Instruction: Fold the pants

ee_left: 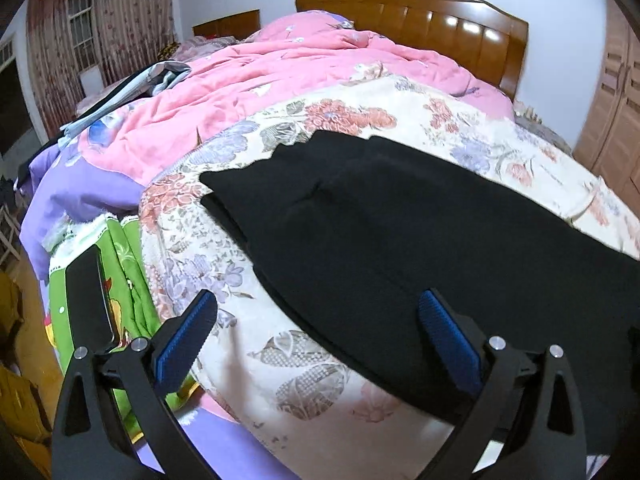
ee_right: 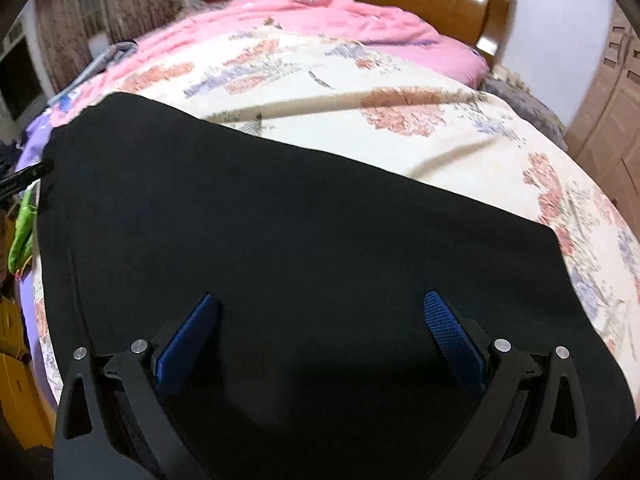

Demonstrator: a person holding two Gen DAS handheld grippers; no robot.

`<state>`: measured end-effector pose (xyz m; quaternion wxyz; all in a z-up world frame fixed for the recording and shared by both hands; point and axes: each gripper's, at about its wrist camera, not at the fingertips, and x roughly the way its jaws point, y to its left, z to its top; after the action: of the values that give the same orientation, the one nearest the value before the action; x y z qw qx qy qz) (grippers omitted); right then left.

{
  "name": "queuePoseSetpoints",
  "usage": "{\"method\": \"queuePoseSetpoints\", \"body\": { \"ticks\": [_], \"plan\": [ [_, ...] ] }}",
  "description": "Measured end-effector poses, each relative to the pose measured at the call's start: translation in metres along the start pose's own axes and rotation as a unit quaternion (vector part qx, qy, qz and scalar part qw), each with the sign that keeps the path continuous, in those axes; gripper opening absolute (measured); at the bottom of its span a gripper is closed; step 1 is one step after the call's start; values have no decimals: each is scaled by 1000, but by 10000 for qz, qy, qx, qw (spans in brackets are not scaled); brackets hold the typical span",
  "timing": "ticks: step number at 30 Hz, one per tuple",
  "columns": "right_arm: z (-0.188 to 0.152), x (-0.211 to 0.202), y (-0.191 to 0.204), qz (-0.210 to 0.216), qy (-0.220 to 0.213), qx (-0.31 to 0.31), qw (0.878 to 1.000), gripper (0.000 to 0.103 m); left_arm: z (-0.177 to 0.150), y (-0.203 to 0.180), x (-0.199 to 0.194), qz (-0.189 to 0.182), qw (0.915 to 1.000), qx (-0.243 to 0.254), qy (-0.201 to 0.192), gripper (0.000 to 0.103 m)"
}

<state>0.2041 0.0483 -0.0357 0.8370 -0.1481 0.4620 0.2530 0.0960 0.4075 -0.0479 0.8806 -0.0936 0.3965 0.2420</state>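
Observation:
Black pants (ee_left: 400,232) lie spread flat on a cream floral quilt (ee_left: 240,248) on the bed. In the left wrist view they run from the middle toward the lower right, and their near-left edge passes between my fingers. My left gripper (ee_left: 318,304) is open above that edge, its blue pads wide apart and holding nothing. In the right wrist view the pants (ee_right: 280,240) fill most of the frame. My right gripper (ee_right: 320,308) hovers open over the dark cloth, nothing between its pads. The left gripper's tip (ee_right: 28,174) shows at the far left.
A bunched pink duvet (ee_left: 280,68) lies toward the wooden headboard (ee_left: 420,24). Grey clothing (ee_left: 132,88) rests on the bed's left side. Green and purple bedding (ee_left: 120,264) hangs off the left edge. A wooden wardrobe (ee_left: 616,120) stands on the right, curtains (ee_left: 120,20) at the back left.

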Motion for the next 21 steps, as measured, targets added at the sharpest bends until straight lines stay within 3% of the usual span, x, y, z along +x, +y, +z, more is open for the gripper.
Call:
{"method": "queuePoseSetpoints", "body": {
  "ticks": [3,7,12,16,21],
  "plan": [
    [13,-4,32,274,-159,-235,9992,99,-3,-5,7,21,10000,2,24,101],
    [30,1,101,790,-196,-1172,9898,99,-4,1,12,-93,9998,-135,68,101],
    [36,21,166,813,-104,-2123,9738,99,-5,4,10,-44,9999,-111,51,101],
    [32,28,140,1395,-110,-1558,9778,99,-6,7,9,-41,9999,-105,32,101],
    [21,23,137,1381,-226,-1612,9770,99,-5,9,9,-73,9999,-142,24,101]
  ]
}}
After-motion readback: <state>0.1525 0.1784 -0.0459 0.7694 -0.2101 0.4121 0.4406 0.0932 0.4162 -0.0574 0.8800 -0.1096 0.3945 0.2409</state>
